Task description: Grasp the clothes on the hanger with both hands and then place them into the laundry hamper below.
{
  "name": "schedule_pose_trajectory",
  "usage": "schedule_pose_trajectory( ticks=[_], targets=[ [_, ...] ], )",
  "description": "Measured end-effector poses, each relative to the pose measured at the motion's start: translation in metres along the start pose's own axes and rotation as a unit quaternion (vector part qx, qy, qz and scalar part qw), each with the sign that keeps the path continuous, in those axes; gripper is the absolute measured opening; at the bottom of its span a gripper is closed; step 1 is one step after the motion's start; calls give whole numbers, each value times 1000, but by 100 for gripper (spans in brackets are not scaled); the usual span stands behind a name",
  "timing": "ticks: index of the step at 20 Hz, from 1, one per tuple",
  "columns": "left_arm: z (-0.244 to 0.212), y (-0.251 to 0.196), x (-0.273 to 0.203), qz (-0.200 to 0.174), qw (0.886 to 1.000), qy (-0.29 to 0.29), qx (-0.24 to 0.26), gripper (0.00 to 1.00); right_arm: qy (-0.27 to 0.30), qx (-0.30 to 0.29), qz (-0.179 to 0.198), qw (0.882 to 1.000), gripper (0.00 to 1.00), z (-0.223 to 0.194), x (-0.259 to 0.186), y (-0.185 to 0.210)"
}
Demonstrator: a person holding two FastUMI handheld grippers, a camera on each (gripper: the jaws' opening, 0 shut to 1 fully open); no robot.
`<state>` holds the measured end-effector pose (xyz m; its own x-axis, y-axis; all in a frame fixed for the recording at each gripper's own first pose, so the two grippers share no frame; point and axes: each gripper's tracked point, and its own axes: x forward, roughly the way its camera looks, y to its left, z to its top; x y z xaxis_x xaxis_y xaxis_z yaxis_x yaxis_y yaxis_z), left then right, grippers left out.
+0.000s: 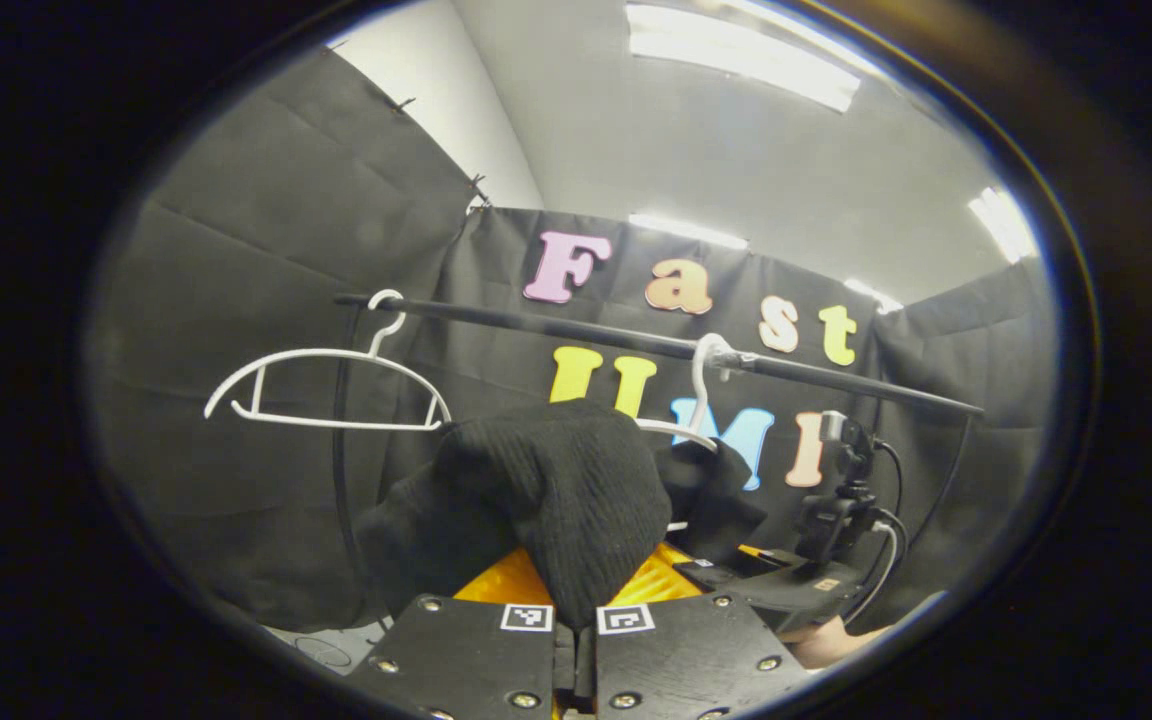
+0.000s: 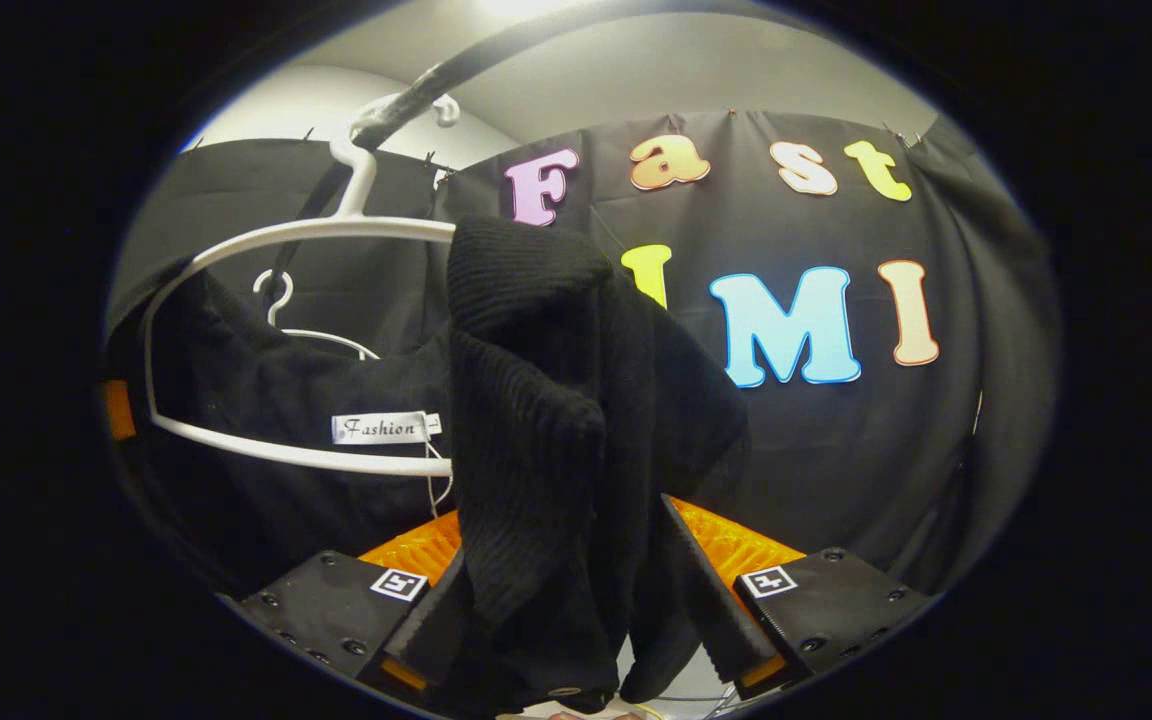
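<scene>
Pinching the black knit sweater (image 1: 576, 500), our left gripper (image 1: 576, 625) has its fingers nearly together on the cloth; our right gripper (image 2: 576, 620) stands wider around another fold, sharing the weight beside the white hanger (image 2: 266, 330) on the rail (image 1: 656, 345).

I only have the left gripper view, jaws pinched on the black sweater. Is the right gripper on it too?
Observer: In the right gripper view, the black sweater hangs bunched between the right gripper jaws; whether they press, I cannot tell.
Operator: Is it off its hanger?
Observer: No, the white hanger hooks the rail, and the sweater covers its right end.
Operator: Any tag?
Observer: A white label sits above the hanger's lower bar.
</scene>
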<state>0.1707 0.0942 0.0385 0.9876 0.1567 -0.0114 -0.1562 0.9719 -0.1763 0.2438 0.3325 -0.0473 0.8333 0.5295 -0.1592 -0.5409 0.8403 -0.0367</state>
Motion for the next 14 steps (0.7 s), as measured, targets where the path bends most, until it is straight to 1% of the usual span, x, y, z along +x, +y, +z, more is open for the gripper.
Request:
schedule_pose_trajectory(
  ticks=[1, 2, 3, 6, 7, 8, 9, 11, 14],
  targets=[
    [0, 1, 1, -1, 1000, 1, 2, 2, 0, -1, -1, 1000, 92, -1, 3, 0],
    [-2, 1, -1, -2, 1000, 2, 5, 1, 0, 1, 3, 1000, 97, 0, 5, 0],
    [-1, 1, -1, -2, 1000, 2, 7, 1, 0, 2, 7, 1000, 93, -1, 6, 0],
    [-1, 2, -1, -4, 1000, 2, 14, 1, 3, 2, 28, 1000, 52, -4, 10, -4],
    [-1, 3, -1, -3, 1000, 1, 16, 1, 6, 7, 29, 1000, 38, -5, 10, -9],
    [-2, 2, -1, -5, 1000, 0, 18, 1, 6, 20, 33, 999, 24, -3, 9, -15],
    [-2, 3, 0, -8, 1000, 0, 20, 1, 6, 34, 46, 998, 10, -3, 9, -13],
    [-2, 4, -1, -15, 1000, -1, 23, 1, 13, 53, 64, 996, 9, -2, 9, -13],
    [7, -5, -5, -50, 999, -14, 9, 1, 2, 67, 61, 996, 9, 11, 4, -27]
  ],
)
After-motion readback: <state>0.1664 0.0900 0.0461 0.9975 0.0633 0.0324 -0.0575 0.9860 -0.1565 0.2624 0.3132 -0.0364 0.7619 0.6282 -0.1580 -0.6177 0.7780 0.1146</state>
